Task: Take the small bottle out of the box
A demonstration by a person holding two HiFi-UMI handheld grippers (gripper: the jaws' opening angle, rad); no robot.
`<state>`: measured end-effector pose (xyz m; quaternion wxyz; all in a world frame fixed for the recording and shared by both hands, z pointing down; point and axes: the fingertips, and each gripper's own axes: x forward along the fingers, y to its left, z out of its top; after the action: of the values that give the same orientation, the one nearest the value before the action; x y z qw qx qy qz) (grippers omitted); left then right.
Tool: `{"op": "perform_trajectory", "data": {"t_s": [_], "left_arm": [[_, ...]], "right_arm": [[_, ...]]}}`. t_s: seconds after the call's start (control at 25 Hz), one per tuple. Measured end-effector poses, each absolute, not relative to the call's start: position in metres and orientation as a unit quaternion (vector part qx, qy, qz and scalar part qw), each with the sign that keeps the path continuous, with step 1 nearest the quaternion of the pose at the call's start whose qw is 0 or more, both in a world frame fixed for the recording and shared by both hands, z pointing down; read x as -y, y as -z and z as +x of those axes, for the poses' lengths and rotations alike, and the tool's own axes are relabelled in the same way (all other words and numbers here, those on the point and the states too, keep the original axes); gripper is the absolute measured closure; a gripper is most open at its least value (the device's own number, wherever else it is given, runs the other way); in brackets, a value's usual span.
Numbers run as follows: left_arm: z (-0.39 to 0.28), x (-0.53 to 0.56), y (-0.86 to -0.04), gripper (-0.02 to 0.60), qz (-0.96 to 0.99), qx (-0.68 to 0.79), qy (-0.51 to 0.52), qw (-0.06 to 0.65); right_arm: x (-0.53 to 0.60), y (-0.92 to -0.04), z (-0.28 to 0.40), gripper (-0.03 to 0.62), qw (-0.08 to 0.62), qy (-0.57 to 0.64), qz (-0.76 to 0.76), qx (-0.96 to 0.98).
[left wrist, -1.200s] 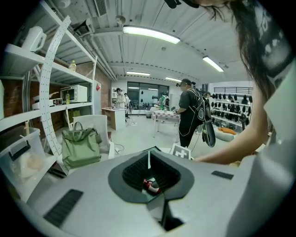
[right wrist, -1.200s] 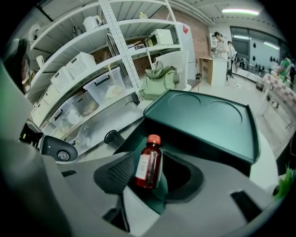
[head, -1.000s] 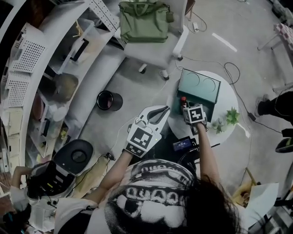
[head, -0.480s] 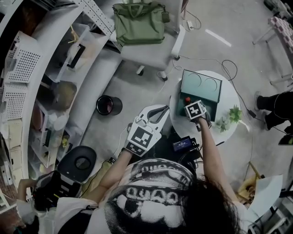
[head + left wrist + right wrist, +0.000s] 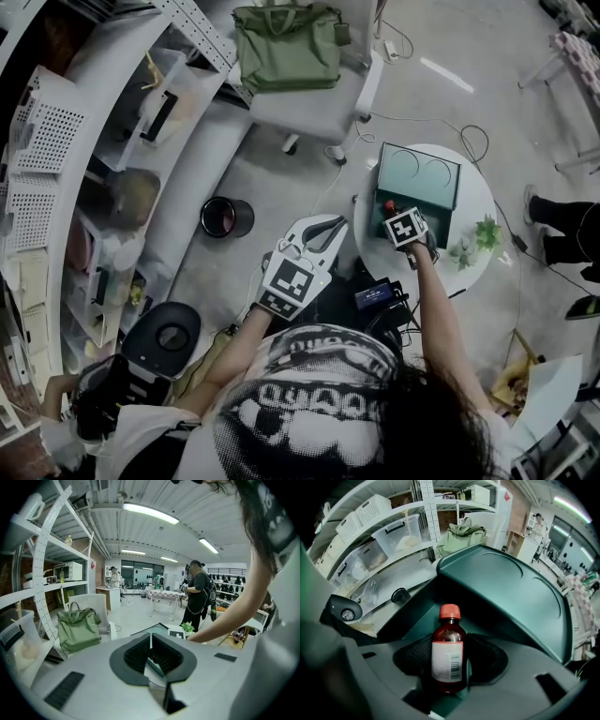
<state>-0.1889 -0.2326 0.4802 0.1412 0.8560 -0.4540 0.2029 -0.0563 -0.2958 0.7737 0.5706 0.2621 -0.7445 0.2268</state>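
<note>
Small bottle (image 5: 449, 656) stands upright inside the open teal box (image 5: 442, 214). It has a dark amber body, a red cap (image 5: 450, 611) and a white label, and it has not left the box yet. The box sits on a round white table (image 5: 475, 192) with its lid (image 5: 511, 588) thrown back.

The right gripper (image 5: 401, 223) points steeply down into the box. Its jaws have just been opening and stand wide on either side of the bottle's body. The bottle is between them, but the pads do not look pressed against it, so nothing is gripped. The left gripper (image 5: 337, 225) hangs beside the table's edge, apart from the box, with its jaws together and nothing in them.

The step in hand looks like the approach for the grasp: the right tongs are lined up around the bottle and released. The next move would call for closing the right jaws squarely on the labelled body, below the shoulder, firmly enough that the smooth surface does not slip. After that comes a straight lift, so the bottle clears the box wall and the raised lid without knocking either.
</note>
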Motion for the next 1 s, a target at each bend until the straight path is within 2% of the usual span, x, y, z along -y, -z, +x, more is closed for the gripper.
{"op": "perform_trajectory", "data": {"t_s": [0.24,0.44,1.0], "left_arm": [[-0.194,0.231,-0.479,0.56,0.86,0.448,-0.201,0.14],[-0.202,0.231,-0.479,0.56,0.861,0.446,-0.2,0.139],[-0.21,0.224,-0.486,0.56,0.891,0.388,-0.2,0.125]], "right_arm": [[0.292,-0.767,-0.047,0.373,0.566,-0.264,0.291,0.724],[0.295,-0.74,-0.07,0.373,0.483,-0.286,0.312,0.766],[0.283,-0.633,-0.069,0.373,0.277,-0.321,0.457,0.782]]}}
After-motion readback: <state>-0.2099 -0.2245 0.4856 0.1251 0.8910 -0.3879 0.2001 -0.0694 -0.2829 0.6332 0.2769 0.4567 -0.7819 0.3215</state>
